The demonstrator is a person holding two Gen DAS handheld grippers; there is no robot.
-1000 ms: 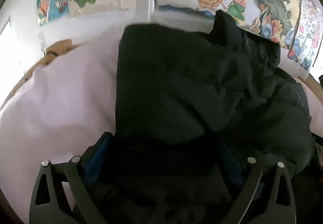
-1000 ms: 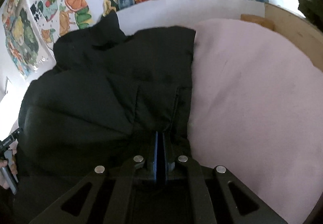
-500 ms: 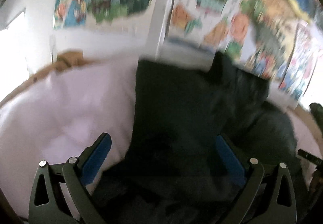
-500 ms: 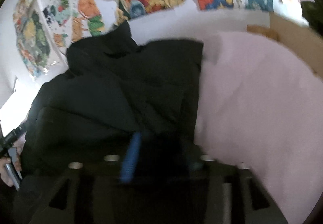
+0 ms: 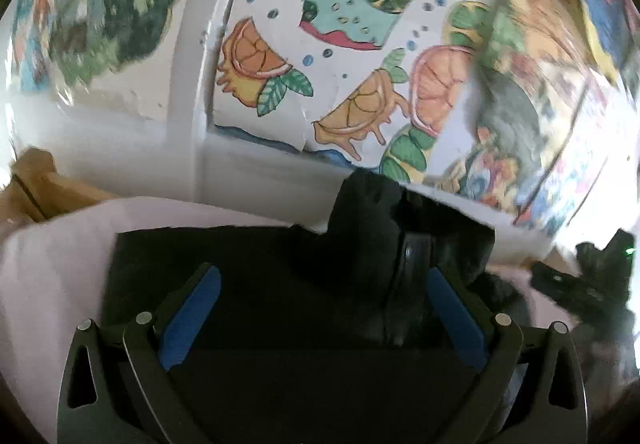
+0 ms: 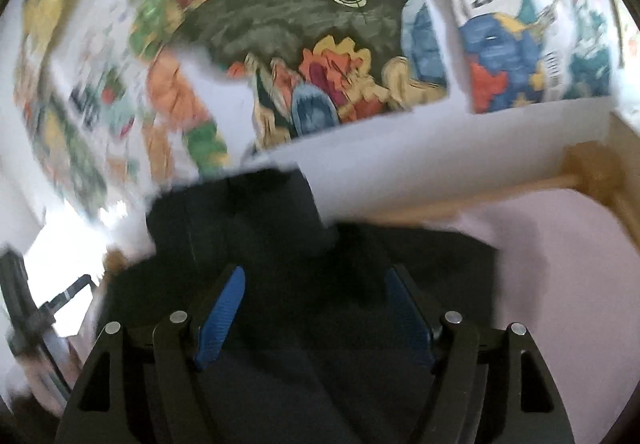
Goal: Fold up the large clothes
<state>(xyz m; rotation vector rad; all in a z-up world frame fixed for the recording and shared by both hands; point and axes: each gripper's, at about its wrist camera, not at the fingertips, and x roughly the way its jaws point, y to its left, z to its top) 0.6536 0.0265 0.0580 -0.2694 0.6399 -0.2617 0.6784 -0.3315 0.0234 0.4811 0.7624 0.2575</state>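
Observation:
A black jacket [image 5: 260, 276] lies folded on a pale pink bed sheet [image 5: 52, 276], its collar end standing up toward the wall. My left gripper [image 5: 320, 272] hangs above the jacket's near part, open, blue pads wide apart and gripping nothing. In the right wrist view the same jacket [image 6: 240, 212] lies below and ahead. My right gripper [image 6: 315, 272] is above it with its jaws opening, and no cloth is pinched between the pads. The jacket's near edge is hidden under both grippers' bodies.
The pink sheet [image 6: 560, 264] spreads to the right of the jacket. A wooden bed frame [image 6: 592, 172] runs along the wall, with a corner at the left [image 5: 36, 184]. Colourful paintings [image 5: 360, 64] cover the white wall behind. The picture is blurred at its edges.
The right gripper, shut on the jacket's edge a second ago, has opened and let go. Both grippers have lifted away from the jacket, so more wall now shows.

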